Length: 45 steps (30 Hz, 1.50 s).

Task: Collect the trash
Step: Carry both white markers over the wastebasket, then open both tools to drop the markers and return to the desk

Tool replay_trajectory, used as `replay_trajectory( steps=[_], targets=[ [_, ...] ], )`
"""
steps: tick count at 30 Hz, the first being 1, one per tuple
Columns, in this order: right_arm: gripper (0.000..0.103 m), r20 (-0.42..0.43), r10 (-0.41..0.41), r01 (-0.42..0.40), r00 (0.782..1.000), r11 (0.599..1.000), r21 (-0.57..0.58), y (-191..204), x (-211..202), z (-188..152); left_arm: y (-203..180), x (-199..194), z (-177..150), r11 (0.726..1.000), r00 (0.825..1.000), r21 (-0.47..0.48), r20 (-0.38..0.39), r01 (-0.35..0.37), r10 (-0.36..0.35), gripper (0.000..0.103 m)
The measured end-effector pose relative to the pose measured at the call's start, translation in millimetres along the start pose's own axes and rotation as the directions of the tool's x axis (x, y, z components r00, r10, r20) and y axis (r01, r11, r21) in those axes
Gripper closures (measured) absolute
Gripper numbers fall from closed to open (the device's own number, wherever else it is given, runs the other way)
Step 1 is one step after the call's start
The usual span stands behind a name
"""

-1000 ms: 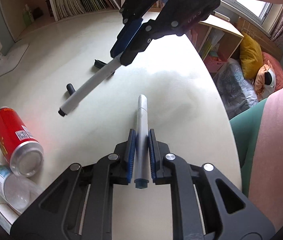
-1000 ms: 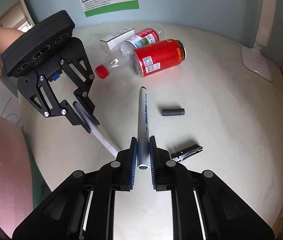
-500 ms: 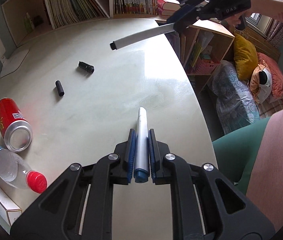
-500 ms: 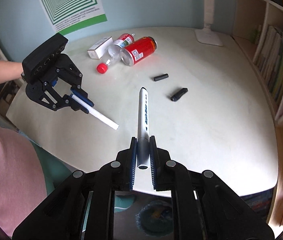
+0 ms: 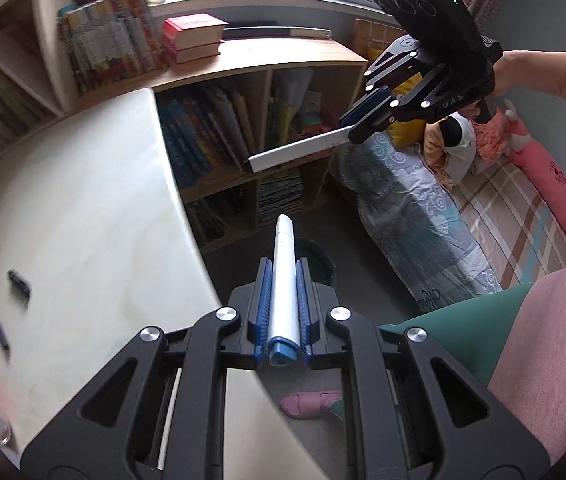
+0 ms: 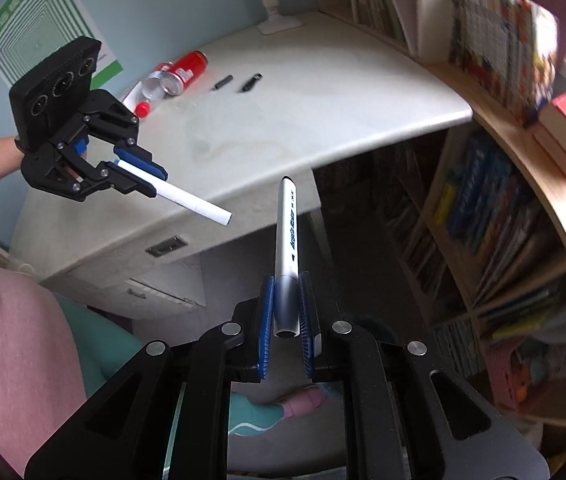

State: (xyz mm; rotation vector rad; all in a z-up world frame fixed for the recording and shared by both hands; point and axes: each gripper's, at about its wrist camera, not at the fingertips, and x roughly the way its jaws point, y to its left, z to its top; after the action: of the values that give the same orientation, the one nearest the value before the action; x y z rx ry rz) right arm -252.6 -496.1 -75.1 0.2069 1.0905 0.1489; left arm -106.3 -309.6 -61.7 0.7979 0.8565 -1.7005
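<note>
I have a white marker (image 5: 284, 280) clamped between the blue pads of my left gripper (image 5: 283, 280), its blue end toward the camera. Its tip hangs past the desk (image 5: 83, 216) edge, above a dark bin (image 5: 321, 264) on the floor that the marker and jaws mostly hide. My right gripper (image 6: 286, 312) is closed on a second marker (image 6: 287, 232), also off the desk edge; I cannot read its blue print. On the desk, well back from the edge, lie two small dark caps (image 6: 239, 81), a red can (image 6: 187, 70) and a clear bottle (image 6: 149, 98). In the left view the bottle is blurred and cut off.
</note>
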Motion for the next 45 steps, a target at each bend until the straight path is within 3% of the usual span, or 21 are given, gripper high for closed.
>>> replay_trajectory(
  steps=[5,9,15,20,21,22,23,25,30,35,39,42,45],
  targets=[
    [0.09,-0.073,0.011,-0.002,0.997,0.993,0.115,-53.8,23.2,-71.4,-29.4,93.7,30.3,0.998,0.993,-0.012,-0.104,0.057,-0.057,0.092],
    [0.09,-0.148,0.041,-0.012,0.988,0.981,0.194,-105.3,70.7,-124.9,-42.1,181.6,37.6,0.994,0.975,-0.055,-0.199,0.089,-0.099,0.092],
    [0.09,-0.234,0.101,-0.032,0.967,0.959,0.28,-164.0,180.7,-190.3,-28.4,324.0,12.0,0.983,0.933,-0.168,-0.336,0.076,-0.13,0.092],
    [0.087,-0.275,0.105,-0.011,0.956,0.946,0.323,-198.2,261.9,-222.7,-13.0,424.6,-21.0,0.981,0.878,-0.192,-0.466,0.014,-0.104,0.091],
    [0.086,-0.272,0.113,-0.017,0.956,0.944,0.329,-202.1,270.0,-227.5,-13.5,437.0,-27.2,0.981,0.868,-0.194,-0.486,0.004,-0.099,0.086],
    [0.085,-0.283,0.126,-0.024,0.951,0.941,0.337,-205.8,278.3,-229.4,-11.8,446.9,-31.2,0.981,0.861,-0.193,-0.499,0.002,-0.1,0.072],
    [0.075,-0.311,0.12,-0.007,0.943,0.94,0.34,-209.5,285.2,-232.1,-11.3,452.0,-33.5,0.984,0.853,-0.174,-0.517,-0.026,-0.069,0.051],
    [0.073,-0.298,0.119,-0.01,0.947,0.94,0.342,-214.7,282.1,-232.4,-12.0,447.2,-30.6,0.989,0.86,-0.145,-0.509,-0.041,-0.039,0.039],
    [0.07,-0.248,0.11,-0.02,0.962,0.94,0.341,-220.7,241.1,-221.4,-14.1,396.0,-12.1,0.989,0.887,-0.146,-0.458,-0.011,-0.057,0.037],
    [0.07,-0.161,0.131,-0.081,0.978,0.956,0.283,-206.5,174.2,-183.3,-31.0,284.4,22.4,0.983,0.942,-0.184,-0.333,-0.01,-0.053,0.037],
    [0.07,-0.087,0.185,-0.171,0.979,0.975,0.143,-174.4,115.6,-118.8,-33.1,177.6,39.3,0.971,0.975,-0.232,-0.224,-0.065,0.012,0.036],
    [0.065,-0.026,0.224,-0.223,0.974,0.975,0.019,-146.4,80.1,-59.5,-16.9,101.6,42.2,0.949,0.976,-0.257,-0.163,-0.181,0.142,0.032],
    [0.062,0.025,0.259,-0.255,0.965,0.959,-0.124,-114.2,57.2,3.9,17.1,36.3,35.0,0.897,0.951,-0.317,-0.138,-0.307,0.277,0.031]
  ],
)
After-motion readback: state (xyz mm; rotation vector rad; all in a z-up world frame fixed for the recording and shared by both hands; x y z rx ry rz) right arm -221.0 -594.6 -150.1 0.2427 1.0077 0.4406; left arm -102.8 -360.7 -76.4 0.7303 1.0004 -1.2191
